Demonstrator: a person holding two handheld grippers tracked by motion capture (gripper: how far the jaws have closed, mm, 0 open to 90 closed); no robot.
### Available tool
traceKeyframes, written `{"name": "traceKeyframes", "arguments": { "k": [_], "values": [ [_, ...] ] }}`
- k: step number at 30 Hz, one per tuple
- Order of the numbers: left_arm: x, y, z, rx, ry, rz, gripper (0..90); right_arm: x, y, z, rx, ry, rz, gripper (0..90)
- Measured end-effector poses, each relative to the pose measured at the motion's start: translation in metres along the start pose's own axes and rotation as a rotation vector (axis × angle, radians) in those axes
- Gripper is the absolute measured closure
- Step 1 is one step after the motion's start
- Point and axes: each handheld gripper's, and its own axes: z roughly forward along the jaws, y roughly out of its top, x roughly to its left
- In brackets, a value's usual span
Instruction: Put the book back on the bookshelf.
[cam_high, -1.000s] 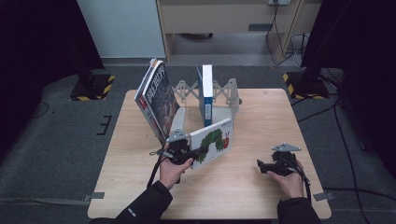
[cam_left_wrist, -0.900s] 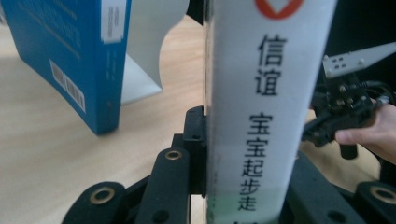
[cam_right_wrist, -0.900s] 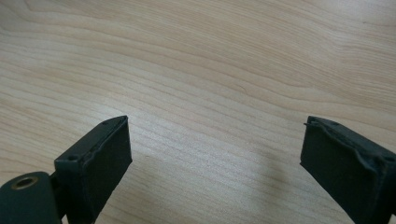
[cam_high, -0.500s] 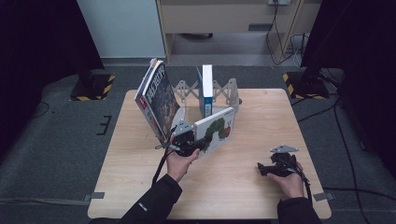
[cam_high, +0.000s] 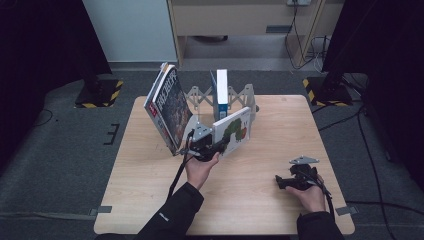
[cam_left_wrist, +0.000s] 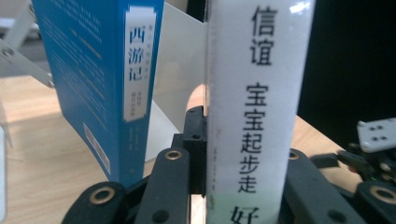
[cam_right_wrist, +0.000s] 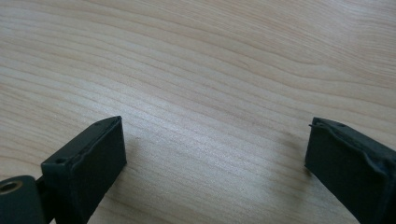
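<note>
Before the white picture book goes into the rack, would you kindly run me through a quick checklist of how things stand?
1. Grip: the left gripper is shut on the white picture book, its spine clamped between the jaws. Ok.
2. Book attitude: it is tilted in the high view, not upright. Not ok yet.
3. Free slot: the rack has a gap to the right of the blue book; whether it is wide enough, cannot tell.
4. Neighbours: the blue book stands upright; the large book leans at the rack's left end. Ok.
5. Right gripper: jaws open over bare table, apart from the rack. Ok.
</note>
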Motion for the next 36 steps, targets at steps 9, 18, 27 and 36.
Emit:
{"name": "traceKeyframes", "arguments": {
  "k": [9,18,27,36],
  "values": [
    [-0.004,-0.005,0.015,-0.011,0.024,-0.016,74.7,-0.001,-0.002,0.001,-0.007,0.009,0.024,4.8],
    [-0.007,-0.007,0.025,-0.028,0.078,0.016,74.7,-0.001,-0.003,0.002,-0.019,0.012,0.028,3.6],
    [-0.012,-0.013,0.039,-0.028,0.106,0.024,74.7,-0.001,-0.003,0.002,-0.024,0.013,0.029,2.9],
    [-0.009,-0.014,0.049,-0.029,0.136,0.017,74.8,-0.001,-0.004,0.002,-0.024,0.016,0.028,2.7]
  ]
}}
